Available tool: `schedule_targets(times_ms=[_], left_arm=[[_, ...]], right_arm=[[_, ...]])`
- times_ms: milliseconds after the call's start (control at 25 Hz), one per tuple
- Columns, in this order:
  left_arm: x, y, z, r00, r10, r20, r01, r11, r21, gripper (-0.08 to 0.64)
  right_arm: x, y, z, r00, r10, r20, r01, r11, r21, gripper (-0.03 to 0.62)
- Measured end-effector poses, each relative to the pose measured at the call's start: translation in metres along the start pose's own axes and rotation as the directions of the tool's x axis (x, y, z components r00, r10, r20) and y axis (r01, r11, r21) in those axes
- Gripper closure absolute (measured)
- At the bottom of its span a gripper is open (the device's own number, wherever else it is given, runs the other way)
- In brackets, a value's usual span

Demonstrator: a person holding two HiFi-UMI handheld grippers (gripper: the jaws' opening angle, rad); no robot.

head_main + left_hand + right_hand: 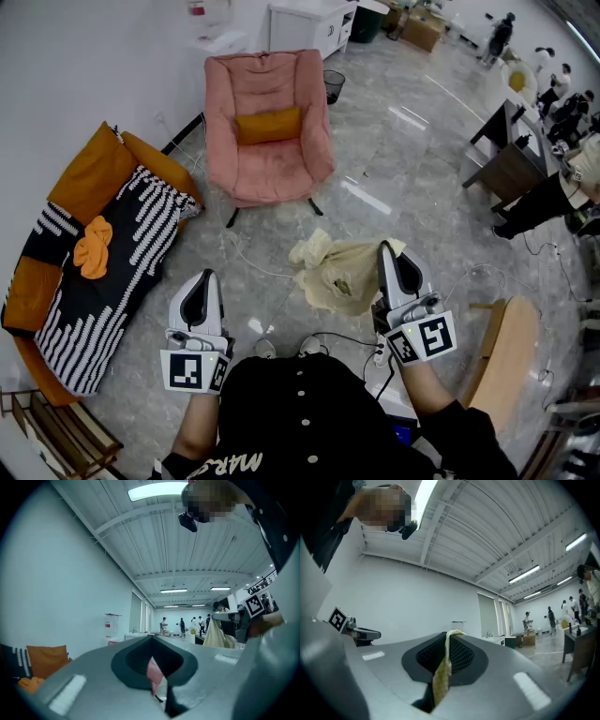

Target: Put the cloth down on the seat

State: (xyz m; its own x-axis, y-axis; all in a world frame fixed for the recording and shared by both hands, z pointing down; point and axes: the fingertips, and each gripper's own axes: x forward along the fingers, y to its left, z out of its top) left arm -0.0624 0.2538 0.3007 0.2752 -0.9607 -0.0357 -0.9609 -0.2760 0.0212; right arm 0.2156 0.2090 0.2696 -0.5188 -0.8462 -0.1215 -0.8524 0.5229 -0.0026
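Right gripper [388, 249]: jaws pressed together on the cloth [339, 270]. In the right gripper view a thin pale yellow strip of the fabric runs up through the seam between the two dark pads and folds over their top edge.

Cloth: pale yellow to cream, soft and heavily crumpled, gathered into loose folds with a knotted-looking lump at its upper left. In the head view it sits at lower centre of the frame, just left of the right gripper, over the grey marbled floor [412, 178]. It is well apart from the pink armchair [267, 141] at upper centre, whose seat carries only an orange cushion [269, 125].

Left gripper [206, 277]: jaws drawn together, nothing pinched. In the left gripper view only a narrow slit remains between them, and the pink armchair shows through it.

An orange sofa [89, 169] with a black-and-white striped blanket [112, 281] occupies the left of the head view
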Motion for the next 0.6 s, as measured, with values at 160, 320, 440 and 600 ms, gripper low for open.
schedule_targets(times_ms=[160, 320, 440, 600], left_arm=[[0.001, 0.001, -0.001, 1.000, -0.001, 0.000, 0.001, 1.000, -0.002, 0.560], [0.000, 0.002, -0.003, 1.000, -0.004, 0.002, 0.004, 1.000, -0.004, 0.560], [0.000, 0.003, -0.001, 1.000, -0.011, 0.002, 0.011, 1.000, -0.007, 0.560], [-0.004, 0.009, -0.001, 1.000, -0.027, 0.004, 0.027, 1.000, -0.005, 0.560]], right_arm=[[0.002, 0.000, 0.000, 1.000, -0.003, 0.000, 0.003, 1.000, -0.001, 0.558], [0.001, 0.003, -0.001, 1.000, -0.004, -0.001, 0.004, 1.000, -0.005, 0.558], [0.002, 0.006, -0.001, 1.000, -0.007, -0.003, 0.007, 1.000, -0.008, 0.558], [0.004, 0.015, -0.001, 1.000, -0.012, 0.008, 0.012, 1.000, -0.002, 0.558]])
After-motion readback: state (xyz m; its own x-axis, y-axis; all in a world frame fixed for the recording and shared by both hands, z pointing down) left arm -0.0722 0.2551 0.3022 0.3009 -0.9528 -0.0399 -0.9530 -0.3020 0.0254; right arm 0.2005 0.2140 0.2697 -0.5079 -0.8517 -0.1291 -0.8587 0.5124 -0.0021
